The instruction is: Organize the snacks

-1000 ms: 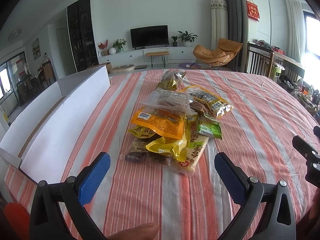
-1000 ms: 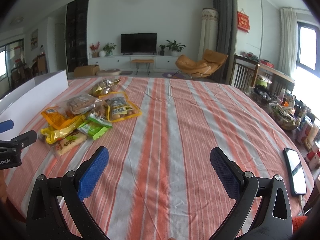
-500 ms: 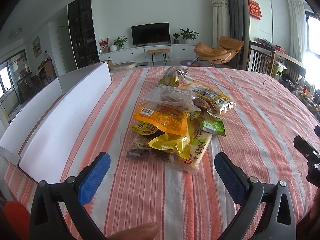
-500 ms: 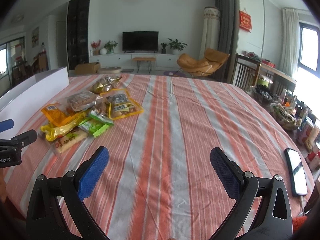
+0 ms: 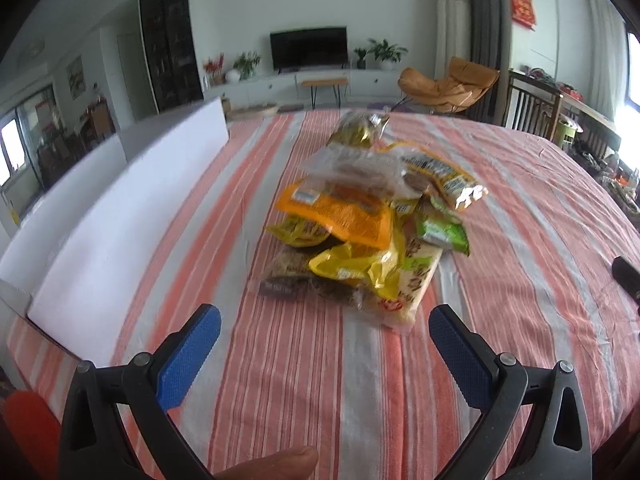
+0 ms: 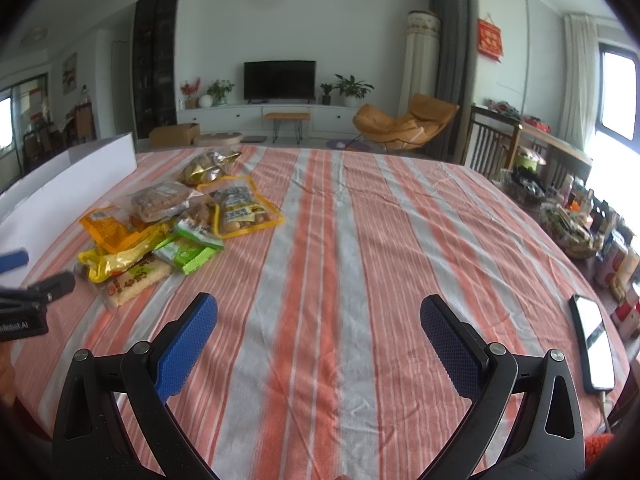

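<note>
1. Left wrist view — the task looks barely begun. The snack pile [image 5: 368, 220] lies in one loose heap on the striped tablecloth [image 5: 280, 380], packets overlapping: an orange packet [image 5: 340, 210] on top, a crumpled yellow bag [image 5: 360, 268] below it, a pale rice-cracker pack [image 5: 412, 284] nearest the camera. The white box [image 5: 120, 216] stands just to the left of the heap, and no snack shows inside the part of it that can be seen.

2. Same view, pose: the left gripper [image 5: 324, 334] hangs low over the cloth, aimed at the near edge of the pile, its blue pads spread wide with nothing between them. A thumb tip [image 5: 280, 460] shows at the bottom edge. The picture is slightly blurred.

3. Right wrist view — everything is left to sort. The heap sits far to the left, beside the box wall; a phone [image 6: 592, 344] lies at the table's right edge.

4. Same view, pose: the right gripper [image 6: 318, 320] is held level over bare cloth, well apart from the snacks, jaws wide and empty. I judge the left one will make the first pick.
</note>
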### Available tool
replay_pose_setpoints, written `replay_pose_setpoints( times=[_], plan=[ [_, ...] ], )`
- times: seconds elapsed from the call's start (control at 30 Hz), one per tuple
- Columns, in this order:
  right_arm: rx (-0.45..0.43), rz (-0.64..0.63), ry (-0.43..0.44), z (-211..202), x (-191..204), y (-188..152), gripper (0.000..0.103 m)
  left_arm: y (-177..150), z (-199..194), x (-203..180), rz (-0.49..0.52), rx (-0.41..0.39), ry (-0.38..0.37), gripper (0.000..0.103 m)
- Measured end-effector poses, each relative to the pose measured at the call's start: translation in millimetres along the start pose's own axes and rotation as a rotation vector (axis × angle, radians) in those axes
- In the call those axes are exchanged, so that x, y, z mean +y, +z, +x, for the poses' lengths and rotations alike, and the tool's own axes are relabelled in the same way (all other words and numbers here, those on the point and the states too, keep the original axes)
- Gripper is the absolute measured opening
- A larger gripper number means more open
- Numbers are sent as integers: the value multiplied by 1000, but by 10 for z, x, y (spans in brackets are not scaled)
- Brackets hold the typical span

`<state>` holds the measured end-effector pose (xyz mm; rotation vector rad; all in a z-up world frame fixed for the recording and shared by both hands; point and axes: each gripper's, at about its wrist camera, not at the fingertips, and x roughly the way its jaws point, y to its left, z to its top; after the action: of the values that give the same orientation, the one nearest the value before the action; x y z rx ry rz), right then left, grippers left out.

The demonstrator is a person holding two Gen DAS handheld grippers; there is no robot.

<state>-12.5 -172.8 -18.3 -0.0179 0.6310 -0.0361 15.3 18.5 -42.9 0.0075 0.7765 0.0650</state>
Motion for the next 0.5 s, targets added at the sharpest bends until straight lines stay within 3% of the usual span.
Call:
replay_pose_setpoints(
  times=[0.23, 0.5],
  plan=[
    [61, 132, -7, 116, -311, -36, 102, -110, 205, 143, -18, 86, 21, 103],
    [142, 37, 27, 258, -91, -156, 102, -199, 421, 234, -20, 178, 52, 103]
  ],
)
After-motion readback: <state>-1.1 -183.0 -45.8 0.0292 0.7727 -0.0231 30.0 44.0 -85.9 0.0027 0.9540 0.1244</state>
